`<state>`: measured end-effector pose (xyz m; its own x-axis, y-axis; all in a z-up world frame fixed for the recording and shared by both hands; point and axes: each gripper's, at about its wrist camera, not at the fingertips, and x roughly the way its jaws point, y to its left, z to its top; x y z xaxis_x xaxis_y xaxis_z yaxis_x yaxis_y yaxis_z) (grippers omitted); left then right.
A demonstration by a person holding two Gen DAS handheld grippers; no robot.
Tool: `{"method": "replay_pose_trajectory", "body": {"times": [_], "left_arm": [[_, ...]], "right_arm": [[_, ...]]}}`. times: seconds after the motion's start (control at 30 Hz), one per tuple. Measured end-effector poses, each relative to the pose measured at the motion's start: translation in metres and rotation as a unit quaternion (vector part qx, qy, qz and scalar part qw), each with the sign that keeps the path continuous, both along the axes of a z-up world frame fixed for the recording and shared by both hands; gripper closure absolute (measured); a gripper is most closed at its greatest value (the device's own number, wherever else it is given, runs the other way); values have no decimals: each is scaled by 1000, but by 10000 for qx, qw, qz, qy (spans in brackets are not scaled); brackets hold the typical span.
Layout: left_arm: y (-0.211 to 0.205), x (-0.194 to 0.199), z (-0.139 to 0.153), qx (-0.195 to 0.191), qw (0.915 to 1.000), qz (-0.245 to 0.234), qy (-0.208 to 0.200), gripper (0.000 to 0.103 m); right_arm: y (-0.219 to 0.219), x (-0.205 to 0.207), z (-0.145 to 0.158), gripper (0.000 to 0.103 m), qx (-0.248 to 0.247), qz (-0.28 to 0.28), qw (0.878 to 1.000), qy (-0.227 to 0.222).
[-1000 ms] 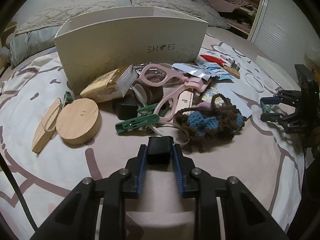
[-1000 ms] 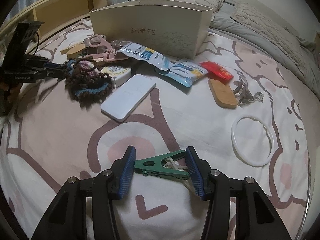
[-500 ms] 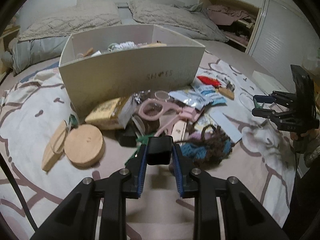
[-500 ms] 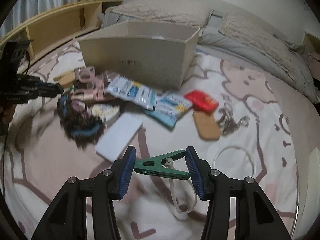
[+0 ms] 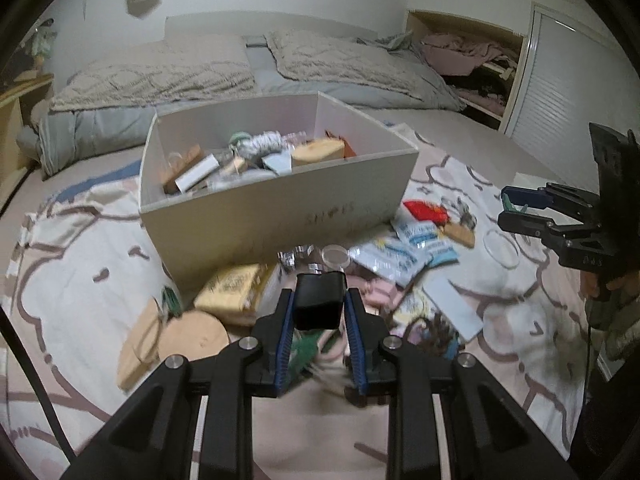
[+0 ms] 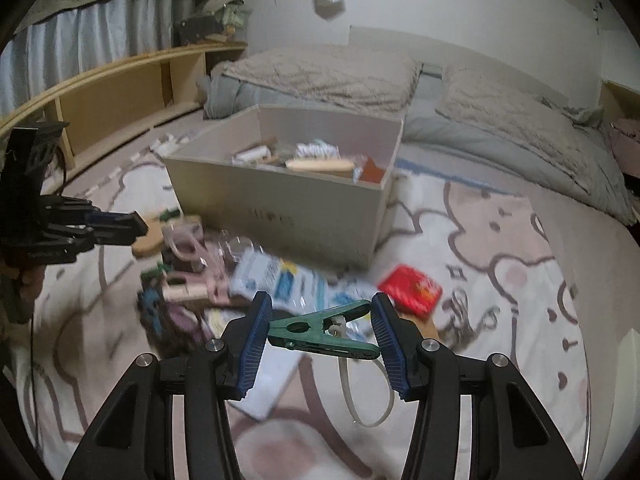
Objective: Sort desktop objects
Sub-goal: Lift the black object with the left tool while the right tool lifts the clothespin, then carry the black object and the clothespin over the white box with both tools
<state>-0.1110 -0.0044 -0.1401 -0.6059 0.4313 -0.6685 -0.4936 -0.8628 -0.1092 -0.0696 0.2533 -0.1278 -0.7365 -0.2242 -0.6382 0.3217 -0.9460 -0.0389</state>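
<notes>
Carry step of sorting. Left claw [image 5: 319, 312] clenched on a small black block [image 5: 319, 306]; right claw [image 6: 320, 326] clamped on a green clothespin [image 6: 320, 330] with a pale strap dangling. Both raised over the bed clutter, short of the open shoe box [image 5: 280, 216]. Next, presumably: forward over the box rim, then release.

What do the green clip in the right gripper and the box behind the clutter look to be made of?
Green clip: probably moulded plastic, a uniform matte green with ribbed jaws and a pale loop hanging from it. Box: likely cardboard or thin board, with flat off-white matte walls, thin straight edges and faint printed lettering.
</notes>
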Motion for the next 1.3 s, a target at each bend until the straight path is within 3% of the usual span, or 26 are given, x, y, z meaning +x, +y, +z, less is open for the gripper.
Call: {"method": "replay_pose_trajectory", "body": {"times": [0.57, 1.0, 1.3], "left_arm": [[3, -20, 81, 159, 9969, 372, 671, 78], [9, -57, 138, 315, 9940, 777, 700, 78], [26, -92, 150, 578, 9902, 1028, 747, 78]], "right_arm": [[-30, -22, 93, 51, 8, 27, 9943, 1064], [-36, -59, 157, 51, -240, -59, 9947, 1000], [-42, -90, 188, 51, -392, -243, 9930, 1086]]}}
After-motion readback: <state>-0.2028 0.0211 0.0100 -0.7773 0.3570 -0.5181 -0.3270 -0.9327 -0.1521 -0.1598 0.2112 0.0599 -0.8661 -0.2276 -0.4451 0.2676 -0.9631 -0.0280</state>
